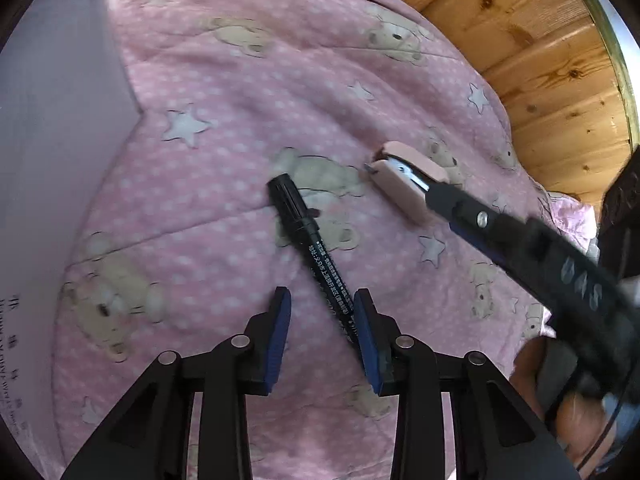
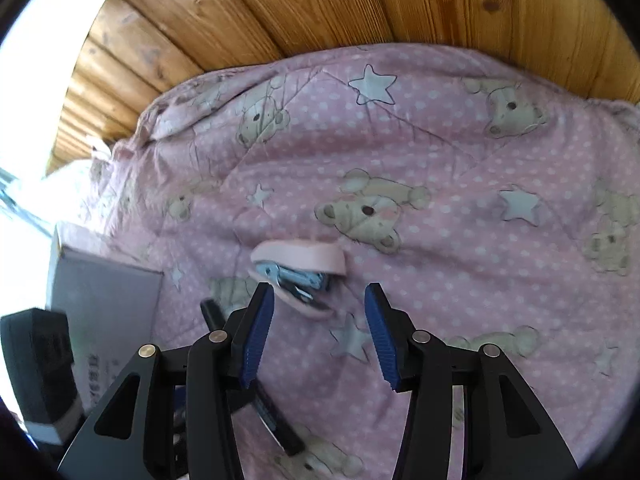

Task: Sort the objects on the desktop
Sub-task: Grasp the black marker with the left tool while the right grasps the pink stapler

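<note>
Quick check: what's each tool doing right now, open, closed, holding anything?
Left tool: open, empty, fingers straddling the black marker.
Right tool: open, empty, just short of the pink stapler.

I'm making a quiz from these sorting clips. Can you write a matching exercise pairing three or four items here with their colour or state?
Column 1:
1. marker
2. stapler
3. box
4. left tool

Column 2:
A. pink shell, metal inside, lying on the blanket
B. black, lying between open fingers
C. pale lilac, at the blanket's edge
D. open, blue pads

Pairs: 1-B, 2-A, 3-C, 4-D
</note>
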Tool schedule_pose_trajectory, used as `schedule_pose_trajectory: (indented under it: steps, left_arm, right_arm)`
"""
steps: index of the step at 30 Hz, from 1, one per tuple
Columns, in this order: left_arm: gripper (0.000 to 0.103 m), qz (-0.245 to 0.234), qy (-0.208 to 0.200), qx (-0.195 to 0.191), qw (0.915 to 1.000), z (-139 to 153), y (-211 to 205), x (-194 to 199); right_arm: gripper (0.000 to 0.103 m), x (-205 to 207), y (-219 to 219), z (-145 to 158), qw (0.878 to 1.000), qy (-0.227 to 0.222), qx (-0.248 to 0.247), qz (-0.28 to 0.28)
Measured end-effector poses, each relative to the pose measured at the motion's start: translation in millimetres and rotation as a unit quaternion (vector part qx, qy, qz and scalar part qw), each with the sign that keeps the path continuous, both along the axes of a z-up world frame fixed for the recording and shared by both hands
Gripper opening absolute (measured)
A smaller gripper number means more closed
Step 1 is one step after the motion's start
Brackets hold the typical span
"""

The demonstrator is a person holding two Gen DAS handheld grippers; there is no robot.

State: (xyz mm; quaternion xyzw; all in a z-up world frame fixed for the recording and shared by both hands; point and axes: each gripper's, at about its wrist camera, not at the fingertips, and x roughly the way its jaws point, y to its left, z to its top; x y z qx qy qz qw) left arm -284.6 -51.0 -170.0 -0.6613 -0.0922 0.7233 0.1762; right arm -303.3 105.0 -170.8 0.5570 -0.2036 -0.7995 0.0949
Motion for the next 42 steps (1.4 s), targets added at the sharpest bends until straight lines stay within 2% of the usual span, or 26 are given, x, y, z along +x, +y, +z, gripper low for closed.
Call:
schedule_pose_trajectory:
  steps: [3, 4, 7, 8, 11, 15, 17, 21, 22, 23, 24, 26, 28, 29, 30, 31, 34, 36, 38, 39, 40, 41, 42]
  left_arm:
    - [0.041, 0.014, 0.005, -0.014, 0.9998, 2, -13, 0]
    - [0.041, 0.017, 0.003, -0.013, 0.9998, 2, -17, 0]
    - [0.041, 0.023, 0.001, -0.008, 0.9997, 3, -26, 0]
    - [0.041, 0.028, 0.000, -0.003, 0.9996, 4, -25, 0]
    - [0.047, 0.028, -0.004, 0.016, 0.9995, 2, -23, 3]
    - [0.049, 0.020, -0.003, 0.026, 0.9994, 4, -16, 6]
    - [0.049, 0.017, 0.001, 0.038, 0.9991, 6, -9, 6]
    - [0.050, 0.010, 0.009, 0.025, 0.9996, 1, 5, 6]
    - [0.050, 0.008, 0.012, 0.019, 0.9997, 2, 6, 6]
    - [0.050, 0.008, 0.013, 0.011, 0.9998, 3, 4, 5]
    - [0.050, 0.011, 0.014, 0.006, 0.9998, 3, 3, 6]
    - [0.050, 0.019, 0.011, 0.004, 0.9998, 4, -5, 7]
    - [0.050, 0.024, 0.009, 0.008, 0.9996, 3, -11, 8]
    - [0.050, 0.025, 0.009, 0.010, 0.9996, 3, -14, 9]
    - [0.050, 0.025, 0.010, 0.011, 0.9996, 3, -14, 10]
    - [0.050, 0.021, 0.013, 0.009, 0.9997, 4, -13, 10]
    - [0.050, 0.022, 0.010, 0.011, 0.9996, 6, -19, 10]
    - [0.050, 0.024, 0.007, 0.017, 0.9995, 4, -17, 7]
    - [0.050, 0.021, 0.007, 0.021, 0.9995, 6, -23, 9]
    - [0.050, 0.018, 0.009, 0.021, 0.9996, 6, -24, 9]
    - [0.050, 0.018, 0.010, 0.021, 0.9996, 6, -23, 9]
    - [0.052, 0.018, 0.010, 0.022, 0.9995, 6, -22, 8]
    - [0.052, 0.018, 0.010, 0.023, 0.9995, 6, -21, 7]
  right_arm:
    - [0.050, -6, -1, -10, 1.000, -0.013, -0.019, -0.011]
    - [0.043, -6, -3, -11, 0.999, -0.021, -0.034, -0.010]
    - [0.040, 1, -19, -6, 0.993, -0.039, -0.108, 0.031]
    - [0.040, 5, -24, -3, 0.992, -0.036, -0.116, 0.042]
    - [0.041, 12, -30, 6, 0.997, -0.018, -0.059, 0.040]
    - [0.044, 3, -19, -3, 0.998, -0.022, -0.052, 0.011]
    - [0.050, -2, -14, -5, 0.999, -0.013, -0.043, 0.000]
    - [0.050, -15, -19, -14, 0.999, -0.016, -0.027, 0.029]
    - [0.045, -17, -23, -13, 0.999, -0.015, -0.015, 0.038]
    - [0.030, -17, -27, -11, 0.998, -0.017, -0.016, 0.050]
    - [0.028, -16, -30, -7, 0.998, -0.017, -0.032, 0.060]
    - [0.028, -10, -37, 4, 0.997, -0.002, -0.025, 0.077]
    - [0.029, -5, -44, 7, 0.994, 0.001, -0.040, 0.098]
    - [0.029, -4, -47, 6, 0.994, 0.000, -0.037, 0.102]
    - [0.030, -3, -50, 4, 0.995, 0.004, -0.010, 0.100]
    - [0.035, -3, -53, 2, 0.995, 0.004, 0.006, 0.097]
    - [0.035, -8, -54, -7, 0.995, -0.013, -0.029, 0.096]
    - [0.036, -10, -60, -13, 0.991, -0.031, -0.047, 0.119]
    - [0.044, -7, -68, -12, 0.989, -0.029, -0.037, 0.141]
    - [0.044, -6, -71, -10, 0.988, -0.026, -0.027, 0.149]
    - [0.040, -4, -74, -9, 0.987, -0.025, -0.013, 0.157]
    - [0.030, -1, -74, -8, 0.986, -0.028, -0.006, 0.163]
    - [0.028, 0, -73, -8, 0.986, -0.029, -0.012, 0.164]
